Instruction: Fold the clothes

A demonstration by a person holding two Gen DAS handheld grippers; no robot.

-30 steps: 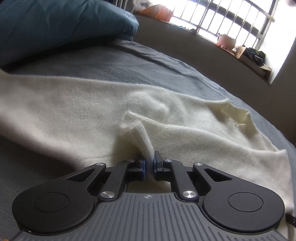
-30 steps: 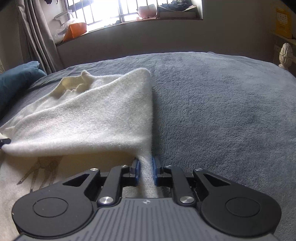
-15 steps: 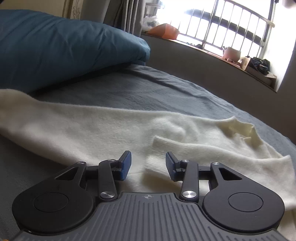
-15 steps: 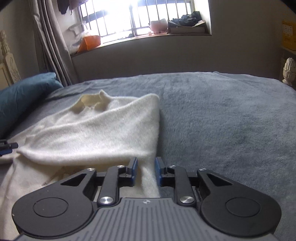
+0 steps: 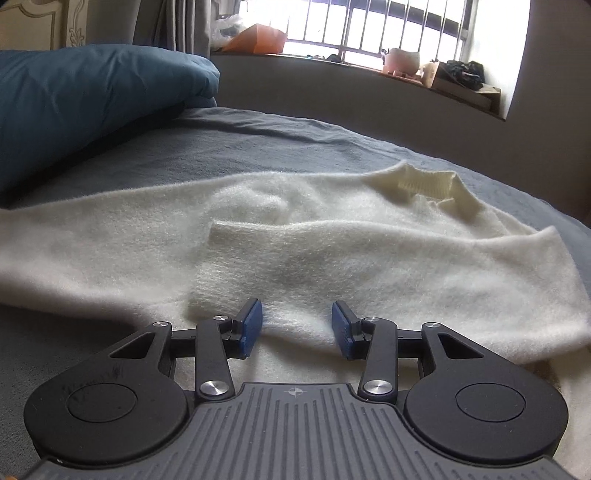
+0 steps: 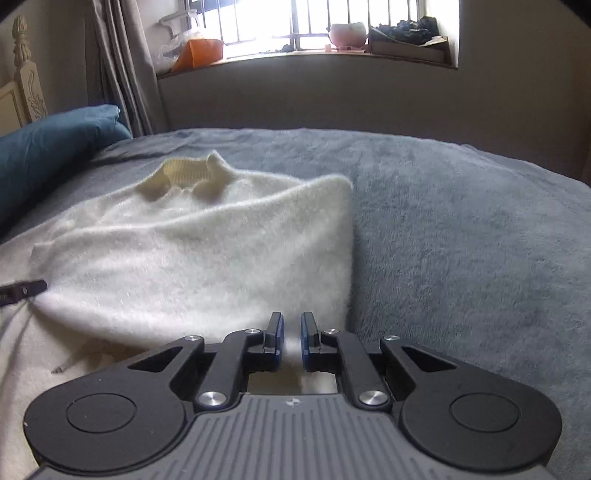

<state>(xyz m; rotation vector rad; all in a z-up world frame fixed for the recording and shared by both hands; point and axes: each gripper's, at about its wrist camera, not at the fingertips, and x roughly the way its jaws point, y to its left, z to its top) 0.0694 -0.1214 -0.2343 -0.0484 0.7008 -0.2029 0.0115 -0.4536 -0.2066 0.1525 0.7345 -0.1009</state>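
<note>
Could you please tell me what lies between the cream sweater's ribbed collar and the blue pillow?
Only bare grey blanket separates the collar from the pillow; the left wrist view shows it.

Both tools: black linkage arms, silver screws, blue pads [image 5: 251,325], ribbed grey body.

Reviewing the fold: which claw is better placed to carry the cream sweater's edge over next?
Right. The right claw has cream sweater fabric between its nearly shut pads, while the left claw stands open, holding nothing.

The sweater [image 6: 207,266] runs off the lower left edge (its hem hidden), windowsill clutter [image 6: 402,26] indistinct.
</note>
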